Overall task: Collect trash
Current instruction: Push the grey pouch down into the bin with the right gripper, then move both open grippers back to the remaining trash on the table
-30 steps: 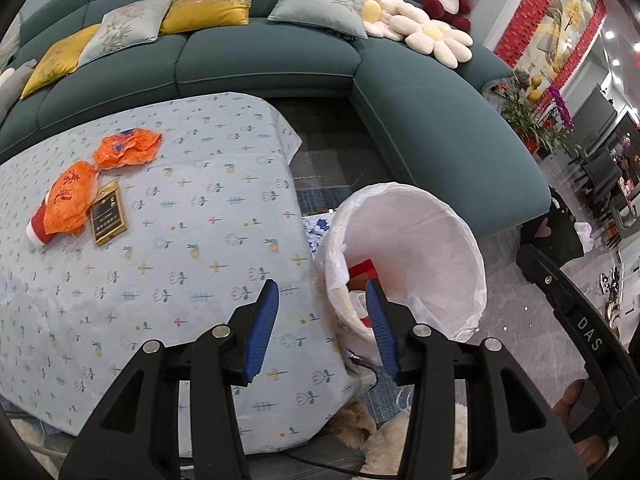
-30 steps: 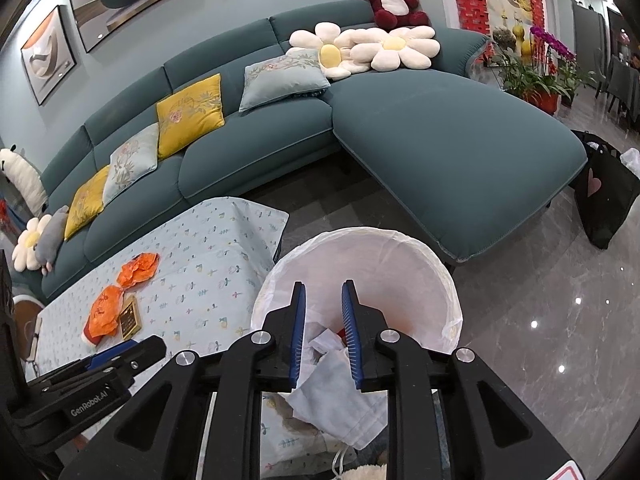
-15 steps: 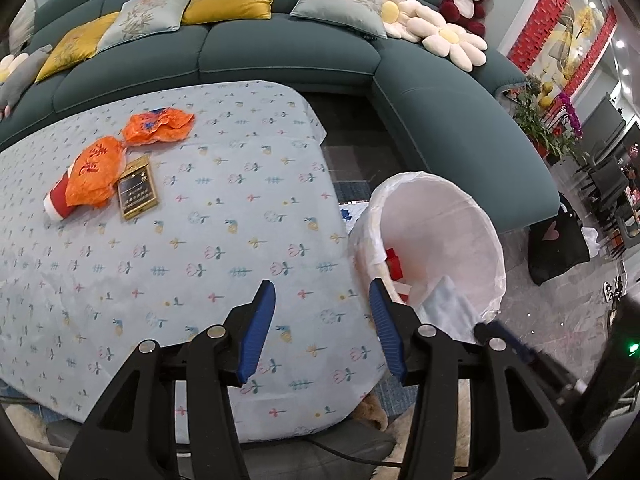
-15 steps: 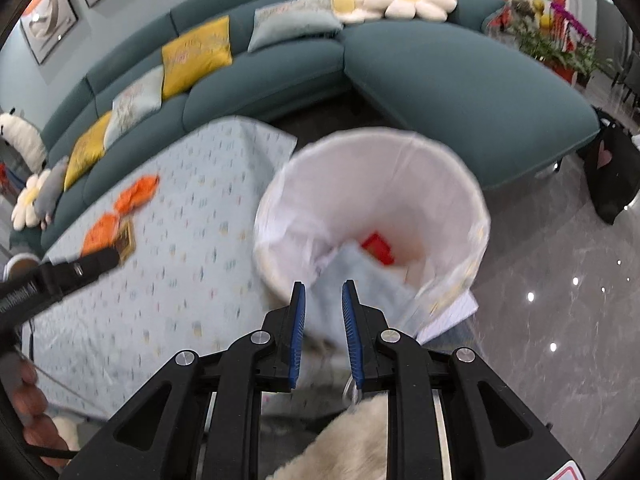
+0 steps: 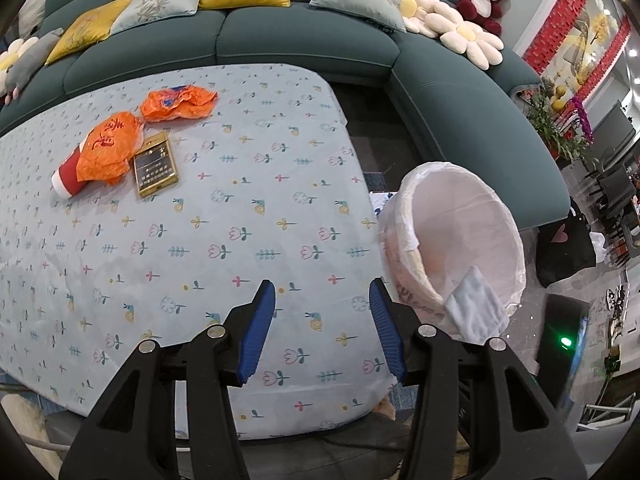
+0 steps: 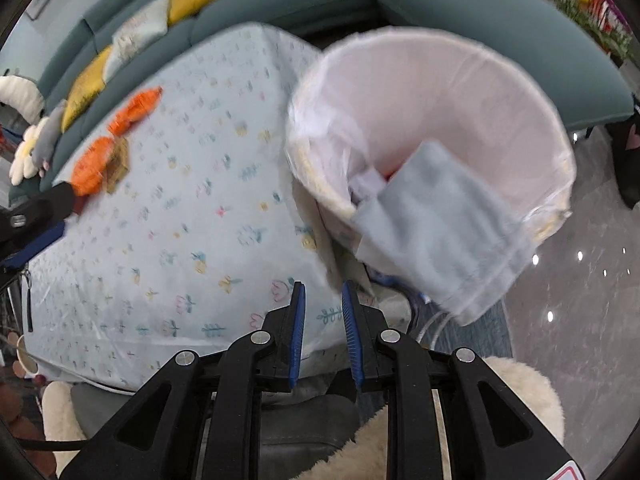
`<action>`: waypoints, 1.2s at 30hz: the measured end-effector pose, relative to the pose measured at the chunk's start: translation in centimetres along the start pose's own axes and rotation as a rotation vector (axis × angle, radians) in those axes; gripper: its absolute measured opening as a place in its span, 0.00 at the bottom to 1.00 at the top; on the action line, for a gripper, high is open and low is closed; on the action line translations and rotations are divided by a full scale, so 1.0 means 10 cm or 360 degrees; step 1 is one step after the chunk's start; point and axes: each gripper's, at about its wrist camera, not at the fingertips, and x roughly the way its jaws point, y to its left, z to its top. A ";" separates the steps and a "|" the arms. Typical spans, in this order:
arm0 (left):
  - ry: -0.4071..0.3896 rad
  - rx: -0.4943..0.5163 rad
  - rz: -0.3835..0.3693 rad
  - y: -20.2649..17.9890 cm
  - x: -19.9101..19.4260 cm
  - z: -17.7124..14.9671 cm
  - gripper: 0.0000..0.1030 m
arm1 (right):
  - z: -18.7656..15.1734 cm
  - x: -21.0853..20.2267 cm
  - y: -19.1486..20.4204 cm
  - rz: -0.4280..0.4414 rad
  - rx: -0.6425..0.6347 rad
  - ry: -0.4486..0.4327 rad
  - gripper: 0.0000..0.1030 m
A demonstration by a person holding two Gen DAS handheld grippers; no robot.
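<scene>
Left wrist view, near to far: left gripper [image 5: 322, 328] jaws wide, nothing between them, over the near edge of the counter [image 5: 224, 240] with its floral cloth. Right gripper [image 6: 323, 332] jaws narrow, a slim gap, nothing visibly held.

Trash bin [image 5: 456, 240] with a white liner sits just off the counter's right edge. A pale blue folded cloth [image 6: 436, 228] hangs over the bin's near rim, partly inside and partly out; could slide either way. Cloth is soft and limp.

Remaining trash sits at the far left of the counter:
- orange wrapper [image 5: 108, 148] draped over a red-and-white cup [image 5: 66, 178], touching
- gold-edged cigarette box [image 5: 155, 164] just beside them
- second crumpled orange wrapper [image 5: 178, 102] behind

Handling guess: wrappers are light, crinkly and slippery, so pinch a raised fold. The cup is light and crushable and likely rolls; take it across the body. The box is stiff, lies flat, grip by its long edges.

Hard to read: right wrist view is motion-blurred, bin contents mostly hidden by the cloth, only a bit of red and white paper shows. Cup mouth is covered by the wrapper. Sofa behind.
</scene>
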 end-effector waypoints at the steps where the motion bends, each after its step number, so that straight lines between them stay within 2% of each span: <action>1: 0.0003 -0.0003 0.0002 0.01 0.01 0.01 0.45 | 0.02 0.06 -0.01 -0.0004 0.0009 0.0044 0.20; 8: 0.0031 -0.0016 0.0010 0.07 0.09 0.02 0.45 | 0.16 0.22 -0.14 -0.0092 0.0047 0.0149 0.20; 11: 0.0034 -0.0025 0.0008 0.09 0.11 0.03 0.45 | 0.24 0.11 -0.11 -0.0238 -0.0080 0.0118 0.17; 14: 0.0045 -0.0048 0.0001 0.12 0.15 0.03 0.45 | 0.31 0.05 -0.16 -0.0252 -0.0133 0.0138 0.12; 16: 0.0047 -0.0051 -0.0002 0.13 0.15 0.04 0.45 | 0.34 0.00 -0.14 -0.0269 -0.0186 0.0139 0.13; 19: 0.0046 -0.0053 -0.0005 0.13 0.15 0.04 0.45 | 0.39 -0.13 -0.10 -0.0403 -0.0307 0.0080 0.16; 28: 0.0034 -0.0067 0.0001 0.21 0.11 0.06 0.45 | 0.88 -0.56 -0.24 -0.0375 -0.0209 -0.0168 0.17; 32: 0.0029 -0.0098 0.0005 0.29 0.08 0.06 0.45 | 0.97 -0.76 -0.21 -0.0360 -0.0192 -0.0242 0.17; 36: 0.0014 -0.0119 0.0008 0.37 0.02 0.05 0.46 | 0.92 -0.87 -0.04 -0.0330 -0.0215 -0.0312 0.26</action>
